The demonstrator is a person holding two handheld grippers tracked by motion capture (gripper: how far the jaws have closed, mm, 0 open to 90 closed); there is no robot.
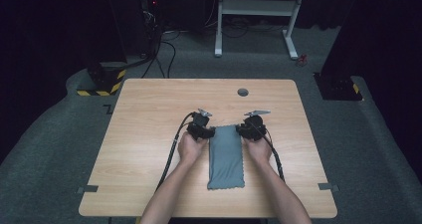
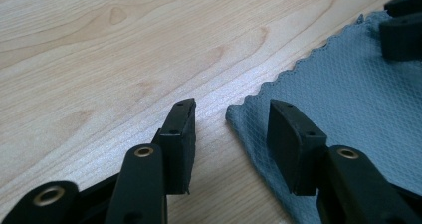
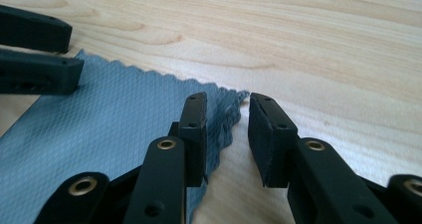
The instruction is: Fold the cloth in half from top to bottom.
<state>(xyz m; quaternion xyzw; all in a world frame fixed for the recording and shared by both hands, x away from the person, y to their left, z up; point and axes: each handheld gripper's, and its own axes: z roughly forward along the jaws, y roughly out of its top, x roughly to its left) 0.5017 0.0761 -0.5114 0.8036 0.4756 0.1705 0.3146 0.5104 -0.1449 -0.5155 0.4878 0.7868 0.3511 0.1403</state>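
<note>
We saw a grey cloth (image 1: 226, 157) lying flat as a long folded strip on the pale wood-grain table (image 1: 149, 134), near the front edge, its weave a fine diamond pattern and its far edge cut in small zigzags. The left gripper (image 2: 231, 134) stood released at the cloth's far left corner, one black flat-padded jaw over bare wood and the other over the cloth, the corner between them untouched. The right gripper (image 3: 227, 134) stood likewise released astride the far right corner, its pads not pressing the cloth.
</note>
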